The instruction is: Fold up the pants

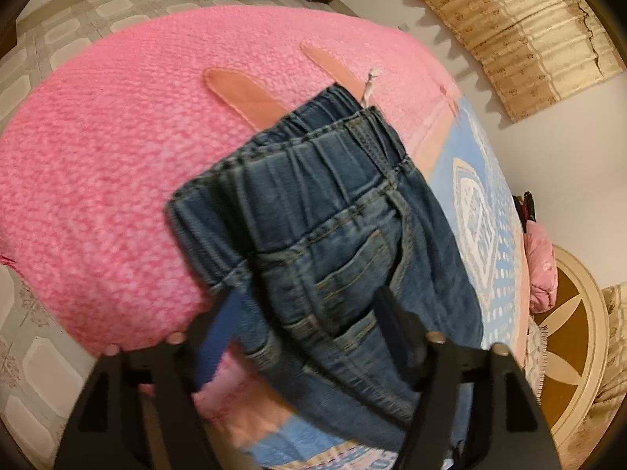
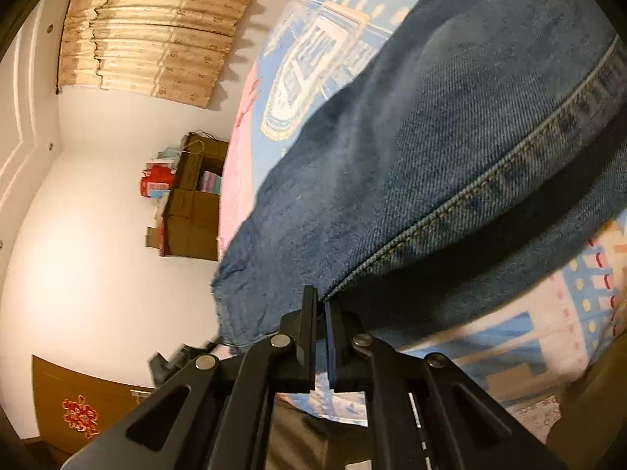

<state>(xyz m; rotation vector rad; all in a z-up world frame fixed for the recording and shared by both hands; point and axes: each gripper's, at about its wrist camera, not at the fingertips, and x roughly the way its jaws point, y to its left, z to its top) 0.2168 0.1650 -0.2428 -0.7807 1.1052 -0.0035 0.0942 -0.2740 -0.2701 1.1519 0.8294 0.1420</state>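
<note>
Left wrist view looks down on a pair of blue denim jeans point(image 1: 333, 243), small, with an elastic gathered waistband point(image 1: 309, 145) lying farthest ahead of the left gripper point(image 1: 313, 337). Its fingers stand wide apart on either side of the hip pocket area, the denim between them; whether the pads touch cloth is unclear, but nothing is pinched. The jeans look already doubled leg over leg, resting partly on a pink textured blanket point(image 1: 117, 149) and partly on a blue and pink patterned bedsheet point(image 1: 474, 203).

From the right wrist camera, the right gripper point(image 2: 320, 305) has its fingers nearly together, clamped on the jeans' edge where a stitched seam point(image 2: 490, 180) runs in, just ahead of the tips. A frayed hem point(image 2: 223, 305) hangs to its left.

Denim of this kind should be moderately heavy, limp but with stiff seams and waistband; it will drape and sag rather than hold shape, and is not slippery. Seams, hem and waistband are likely the surest holds, since a thick edge resists slipping from the pads.

The bed is soft and may let cloth bunch. Around it: white walls, a tan curtain point(image 2: 156, 31), stacked cardboard boxes point(image 2: 196, 203), tiled floor point(image 1: 43, 372).
</note>
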